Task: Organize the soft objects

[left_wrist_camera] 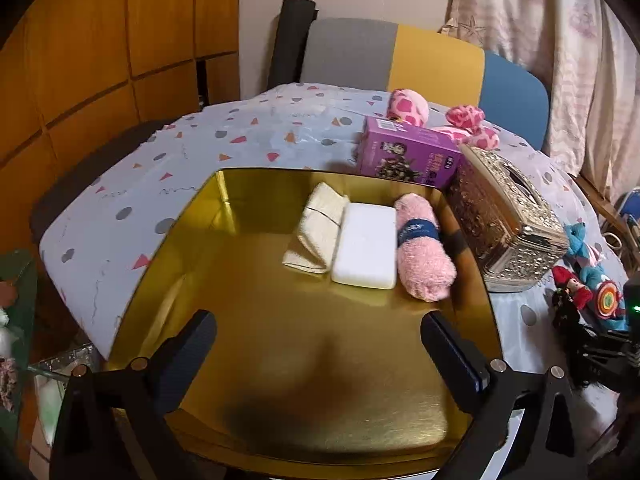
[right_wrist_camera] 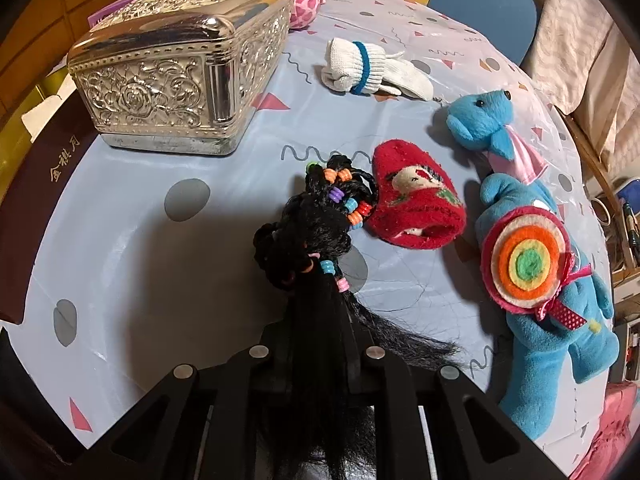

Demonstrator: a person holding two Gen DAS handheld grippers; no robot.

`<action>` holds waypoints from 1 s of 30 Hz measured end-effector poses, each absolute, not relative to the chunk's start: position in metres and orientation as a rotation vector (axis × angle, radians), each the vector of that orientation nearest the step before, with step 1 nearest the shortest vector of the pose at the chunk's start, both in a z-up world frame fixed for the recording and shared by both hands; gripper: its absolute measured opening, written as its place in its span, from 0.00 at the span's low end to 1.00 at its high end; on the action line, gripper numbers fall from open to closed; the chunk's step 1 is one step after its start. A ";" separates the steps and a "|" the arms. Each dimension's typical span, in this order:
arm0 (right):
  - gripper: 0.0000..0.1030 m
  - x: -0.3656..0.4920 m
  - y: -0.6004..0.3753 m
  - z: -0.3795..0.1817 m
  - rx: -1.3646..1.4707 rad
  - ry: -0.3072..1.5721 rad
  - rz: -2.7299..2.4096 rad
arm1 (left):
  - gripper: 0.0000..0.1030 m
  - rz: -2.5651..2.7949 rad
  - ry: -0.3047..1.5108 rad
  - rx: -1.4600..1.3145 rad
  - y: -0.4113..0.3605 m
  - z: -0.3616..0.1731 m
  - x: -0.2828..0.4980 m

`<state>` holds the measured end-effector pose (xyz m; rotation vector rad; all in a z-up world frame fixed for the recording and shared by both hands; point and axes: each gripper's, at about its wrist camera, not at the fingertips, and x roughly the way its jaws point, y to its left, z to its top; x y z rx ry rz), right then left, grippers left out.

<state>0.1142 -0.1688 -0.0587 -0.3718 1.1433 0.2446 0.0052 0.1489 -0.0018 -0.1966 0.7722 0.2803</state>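
In the left wrist view a gold tray (left_wrist_camera: 256, 320) holds a folded cream cloth (left_wrist_camera: 318, 228), a white pad (left_wrist_camera: 365, 246) and a rolled pink towel (left_wrist_camera: 422, 248) side by side. My left gripper (left_wrist_camera: 318, 336) is open and empty above the tray's near half. In the right wrist view my right gripper (right_wrist_camera: 318, 320) is shut on a black braided hairpiece with coloured beads (right_wrist_camera: 316, 224), held over the table. A red doll hat (right_wrist_camera: 416, 204), a blue plush with a felt lollipop (right_wrist_camera: 532, 264) and white gloves (right_wrist_camera: 368, 66) lie on the tablecloth.
An ornate silver tissue box (right_wrist_camera: 176, 68) stands beside the tray; it also shows in the left wrist view (left_wrist_camera: 504, 216). A purple box (left_wrist_camera: 404, 152) and pink spotted plush (left_wrist_camera: 408, 106) sit behind. Chairs stand at the far table edge.
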 end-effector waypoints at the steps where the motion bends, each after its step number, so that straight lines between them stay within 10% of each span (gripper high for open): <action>1: 0.13 0.114 -0.167 -0.059 -0.374 1.144 0.241 | 1.00 0.291 0.765 -0.195 0.152 -0.001 0.003; 20: 0.10 0.072 -0.058 0.053 0.096 0.990 0.564 | 1.00 0.394 0.719 -0.260 0.202 0.003 -0.016; 30: 0.14 0.098 0.033 0.007 0.199 1.190 0.544 | 1.00 0.384 0.718 -0.293 0.209 -0.001 -0.020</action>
